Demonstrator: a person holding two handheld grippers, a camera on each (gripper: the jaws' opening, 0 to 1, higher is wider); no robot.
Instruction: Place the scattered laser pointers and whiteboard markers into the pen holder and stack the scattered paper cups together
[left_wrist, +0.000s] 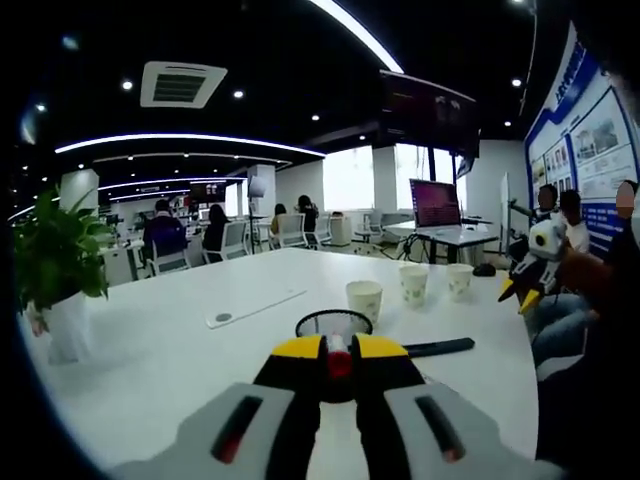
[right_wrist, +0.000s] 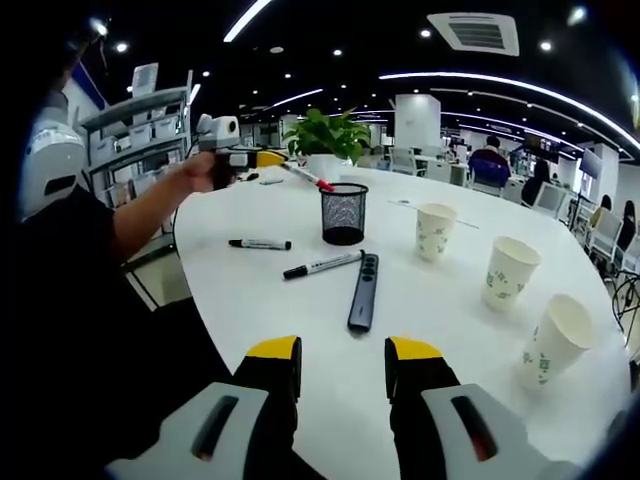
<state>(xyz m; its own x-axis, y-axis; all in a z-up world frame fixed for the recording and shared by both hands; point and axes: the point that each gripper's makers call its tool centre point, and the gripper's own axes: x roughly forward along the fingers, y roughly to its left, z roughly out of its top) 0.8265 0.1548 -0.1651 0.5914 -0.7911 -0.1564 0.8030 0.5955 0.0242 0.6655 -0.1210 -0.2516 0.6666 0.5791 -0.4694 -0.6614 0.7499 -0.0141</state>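
Note:
My left gripper (left_wrist: 340, 346) is shut on a white marker with a red cap (left_wrist: 340, 363), just in front of the black mesh pen holder (left_wrist: 334, 322). In the right gripper view the left gripper (right_wrist: 262, 158) hangs above the table's far side, and the held marker (right_wrist: 308, 176) points towards the pen holder (right_wrist: 343, 213). My right gripper (right_wrist: 343, 365) stands open over the near table edge with nothing between its jaws. Ahead of it lie a black laser pointer (right_wrist: 363, 291) and two black-capped markers (right_wrist: 322, 265) (right_wrist: 260, 244). Three paper cups (right_wrist: 435, 230) (right_wrist: 510, 270) (right_wrist: 555, 338) stand apart on the right.
A potted plant (right_wrist: 325, 135) stands at the far end of the white table (right_wrist: 250, 300). A flat white strip (left_wrist: 255, 308) lies left of the holder. A person's arm (right_wrist: 150, 215) reaches in from the left. Office chairs and seated people are beyond the table.

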